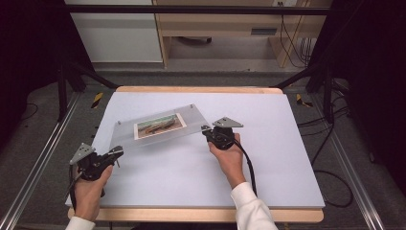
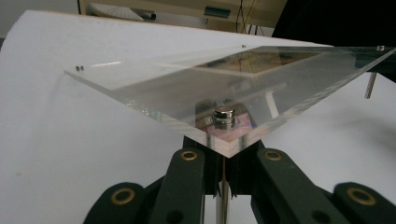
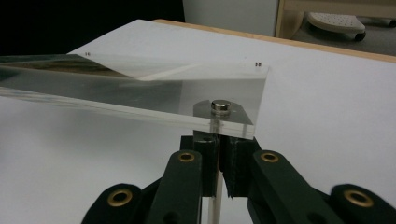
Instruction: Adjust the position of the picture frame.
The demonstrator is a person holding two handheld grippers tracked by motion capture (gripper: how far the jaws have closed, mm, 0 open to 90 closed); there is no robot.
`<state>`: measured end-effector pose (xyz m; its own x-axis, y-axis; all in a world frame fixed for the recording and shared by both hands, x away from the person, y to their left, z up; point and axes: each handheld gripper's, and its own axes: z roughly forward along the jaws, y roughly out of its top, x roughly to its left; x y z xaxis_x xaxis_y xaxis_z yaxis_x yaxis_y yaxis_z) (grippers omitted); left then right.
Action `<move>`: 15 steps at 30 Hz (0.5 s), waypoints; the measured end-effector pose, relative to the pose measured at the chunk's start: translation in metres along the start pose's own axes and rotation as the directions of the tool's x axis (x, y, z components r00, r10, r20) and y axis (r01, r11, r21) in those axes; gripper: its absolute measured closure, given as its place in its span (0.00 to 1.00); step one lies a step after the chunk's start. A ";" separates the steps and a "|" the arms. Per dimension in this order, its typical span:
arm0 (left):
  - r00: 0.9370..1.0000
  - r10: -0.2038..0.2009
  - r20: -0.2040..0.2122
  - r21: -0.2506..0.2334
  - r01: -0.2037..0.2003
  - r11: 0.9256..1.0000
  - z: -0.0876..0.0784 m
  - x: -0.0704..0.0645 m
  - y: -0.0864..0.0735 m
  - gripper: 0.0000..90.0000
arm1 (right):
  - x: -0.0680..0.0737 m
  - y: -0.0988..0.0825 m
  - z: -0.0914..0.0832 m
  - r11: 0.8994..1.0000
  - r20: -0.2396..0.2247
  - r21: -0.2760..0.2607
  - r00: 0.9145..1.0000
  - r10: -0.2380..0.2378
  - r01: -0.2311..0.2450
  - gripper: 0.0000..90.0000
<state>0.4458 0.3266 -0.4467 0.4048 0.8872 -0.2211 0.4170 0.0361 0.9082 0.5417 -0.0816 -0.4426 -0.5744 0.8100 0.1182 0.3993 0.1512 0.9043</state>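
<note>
Both grippers clamp corner standoff pins of the acrylic photo frame (image 1: 160,125): left gripper (image 1: 116,152), right gripper (image 1: 207,128); frame lifted off the table (image 1: 268,158); setting down left.

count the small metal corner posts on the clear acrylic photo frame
4. One sits at each corner of the clear acrylic photo frame: far left, far right, the near-left one clamped by the left gripper, and the near-right one clamped by the right gripper.
</note>
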 end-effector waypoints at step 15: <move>0.999 0.043 0.031 0.005 -0.044 0.999 0.004 -0.026 0.014 0.92 | -0.009 0.004 -0.034 1.000 0.032 -0.016 0.999 0.014 -0.013 0.94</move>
<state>0.4439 0.3023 -0.4297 0.4473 0.8735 -0.1923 0.4034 -0.0051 0.9150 0.5240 -0.1074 -0.4257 -0.5455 0.8298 0.1175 0.3953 0.1311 0.9092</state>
